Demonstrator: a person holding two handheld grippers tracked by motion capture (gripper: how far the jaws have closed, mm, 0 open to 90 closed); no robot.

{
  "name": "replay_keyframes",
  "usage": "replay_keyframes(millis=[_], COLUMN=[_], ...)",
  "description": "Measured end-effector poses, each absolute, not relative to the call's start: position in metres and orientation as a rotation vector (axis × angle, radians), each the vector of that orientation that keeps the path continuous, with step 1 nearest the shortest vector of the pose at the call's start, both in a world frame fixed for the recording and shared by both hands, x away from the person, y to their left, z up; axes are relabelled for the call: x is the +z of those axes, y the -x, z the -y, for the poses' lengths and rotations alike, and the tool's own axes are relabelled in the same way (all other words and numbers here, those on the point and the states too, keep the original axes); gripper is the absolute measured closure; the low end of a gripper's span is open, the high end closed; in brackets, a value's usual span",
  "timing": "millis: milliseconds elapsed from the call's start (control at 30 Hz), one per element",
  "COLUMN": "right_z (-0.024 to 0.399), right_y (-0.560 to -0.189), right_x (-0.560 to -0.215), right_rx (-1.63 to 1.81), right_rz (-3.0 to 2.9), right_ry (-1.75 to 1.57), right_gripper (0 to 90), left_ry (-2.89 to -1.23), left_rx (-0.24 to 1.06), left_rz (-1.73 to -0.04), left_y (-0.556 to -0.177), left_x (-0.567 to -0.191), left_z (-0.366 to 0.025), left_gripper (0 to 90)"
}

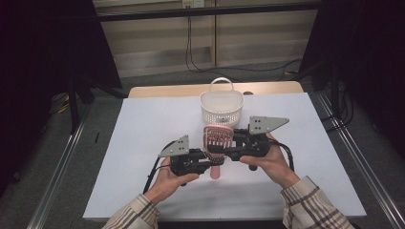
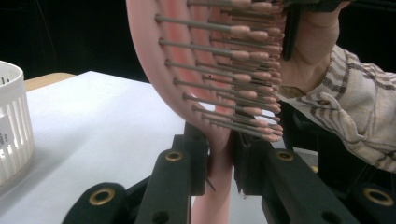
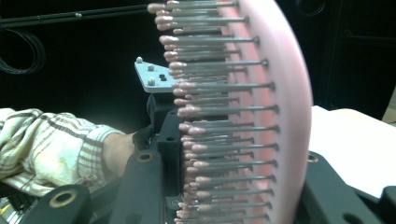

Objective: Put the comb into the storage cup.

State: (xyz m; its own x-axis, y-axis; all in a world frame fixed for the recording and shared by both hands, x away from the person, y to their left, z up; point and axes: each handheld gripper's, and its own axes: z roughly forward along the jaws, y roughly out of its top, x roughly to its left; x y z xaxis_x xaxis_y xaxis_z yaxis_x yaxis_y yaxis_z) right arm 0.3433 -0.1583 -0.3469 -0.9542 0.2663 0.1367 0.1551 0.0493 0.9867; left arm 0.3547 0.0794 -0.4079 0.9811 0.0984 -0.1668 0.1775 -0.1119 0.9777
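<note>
Hairbrush [image 1: 217, 140]: pink paddle w/ grey pink-tipped bristles, upright.

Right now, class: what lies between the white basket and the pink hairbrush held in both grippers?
Nothing: in the high view only bare white table separates the basket from the hairbrush.

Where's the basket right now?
In the high view the white basket stands at the table's far middle, just beyond the pink brush held between both grippers.
</note>
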Motion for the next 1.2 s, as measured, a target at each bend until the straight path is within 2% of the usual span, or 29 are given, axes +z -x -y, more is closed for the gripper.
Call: replay_keyframes(millis=[167,433,533,633,867,967,1200], right_z=[0.1581,0.159,0.159,0.1603,0.1601,0.1617,0.1669], right_y=[-0.3428,-0.3427,-0.3428,-0.3422,-0.342,-0.3422,-0.343], right_x=[-0.3459,-0.3451,-0.345,-0.3437,-0.3437,-0.3424,-0.3402], right_rx=[2.067,2.056,2.047,2.028,2.026,2.017,2.009], right_rz=[-2.201,-2.194,-2.189,-2.177,-2.172,-2.159,-2.135], right_ry=[-0.464,-0.482,-0.488,-0.493,-0.508,-0.516,-0.533], right_gripper=[61.9,61.9,62.0,62.0,62.0,62.0,62.0], left_ry=[-1.679,-1.68,-1.683,-1.684,-1.694,-1.687,-1.69], left_rx=[-0.064,-0.068,-0.04,-0.024,0.028,0.044,0.082], left_rz=[-0.222,-0.239,-0.254,-0.26,-0.305,-0.317,-0.365], left_y=[-0.3542,-0.3523,-0.3516,-0.3496,-0.3476,-0.3479,-0.3483], left_x=[-0.4073,-0.4072,-0.4075,-0.4072,-0.4051,-0.4049,-0.4044], left_z=[-0.0795,-0.0772,-0.0771,-0.0772,-0.0779,-0.0784,-0.0807], left_gripper=[76.8,71.0,63.9,60.3,42.3,40.7,26.2])
